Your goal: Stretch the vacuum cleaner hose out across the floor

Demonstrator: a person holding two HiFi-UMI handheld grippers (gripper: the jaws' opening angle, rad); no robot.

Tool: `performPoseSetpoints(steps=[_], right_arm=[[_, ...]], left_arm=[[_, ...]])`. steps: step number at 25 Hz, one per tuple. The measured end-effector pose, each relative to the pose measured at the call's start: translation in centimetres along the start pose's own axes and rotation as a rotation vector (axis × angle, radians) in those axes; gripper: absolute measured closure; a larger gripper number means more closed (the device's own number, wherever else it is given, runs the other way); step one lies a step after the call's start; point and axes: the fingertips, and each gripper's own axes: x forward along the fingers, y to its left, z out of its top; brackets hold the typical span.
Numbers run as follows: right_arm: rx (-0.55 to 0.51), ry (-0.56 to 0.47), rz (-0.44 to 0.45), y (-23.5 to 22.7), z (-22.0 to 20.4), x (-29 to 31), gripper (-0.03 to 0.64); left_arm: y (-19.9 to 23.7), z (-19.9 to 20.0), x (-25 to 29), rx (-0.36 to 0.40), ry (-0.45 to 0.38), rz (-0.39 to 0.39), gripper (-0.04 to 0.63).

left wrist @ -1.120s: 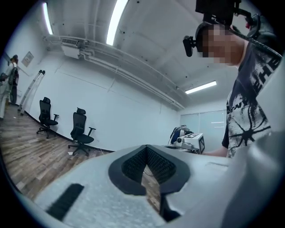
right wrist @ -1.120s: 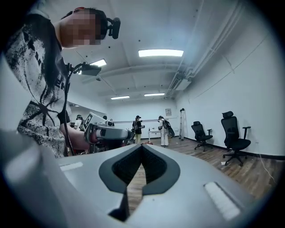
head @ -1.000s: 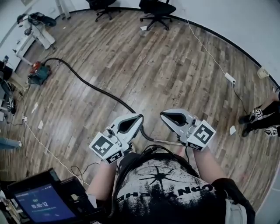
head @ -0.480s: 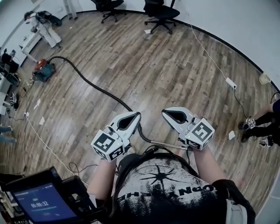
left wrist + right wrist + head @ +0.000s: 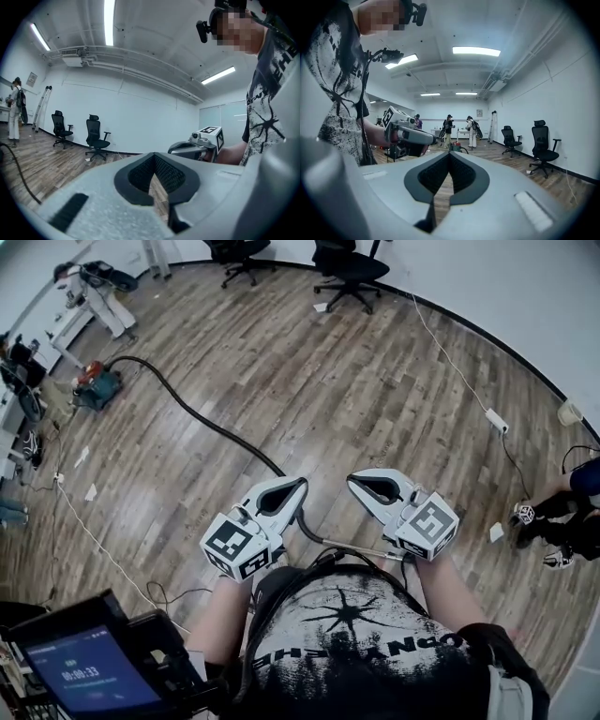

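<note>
Far from the vacuum cleaner [image 5: 97,390], at the other end of its hose [image 5: 202,420], the person is standing on the wooden floor [image 5: 394,399] and holding both tools out level in front of the body. The left gripper [image 5: 300,484] is showing its jaws pressed together with nothing between them, and only bare floorboards are showing past its pads in its own view. The right gripper [image 5: 354,480] is looking the same, closed and empty, and pointing back across the room toward the vacuum cleaner.

The hose is lying on the floor, not in either gripper. It is running from the vacuum cleaner in one long dark line with no loops or coils, and curving gently as it is reaching the person. Its metal tube [image 5: 361,548], the end farthest from the vacuum cleaner, is lying by the person's feet, under the two grippers as the head view shows it.

Judging from this, the stretching is looking mostly done, since the hose is spanning a good part of the floor. A soft bend near the vacuum cleaner and another at the tube end are what is remaining. Straightening them would mean opening a gripper and taking hold of the tube.
</note>
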Motion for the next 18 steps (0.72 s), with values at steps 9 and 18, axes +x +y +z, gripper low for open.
performPoseSetpoints(steps=[9,18], right_arm=[[-0.044,-0.021,0.029,1.0,0.8,0.0,0.611],[-0.026,-0.01,0.025,1.8,0.8,0.3,0.611]], left_arm=[[-0.3,-0.1,-0.3,0.014,0.005,0.011,0.595],[-0.4,-0.4,-1.4,0.012,0.017,0.02,0.595]])
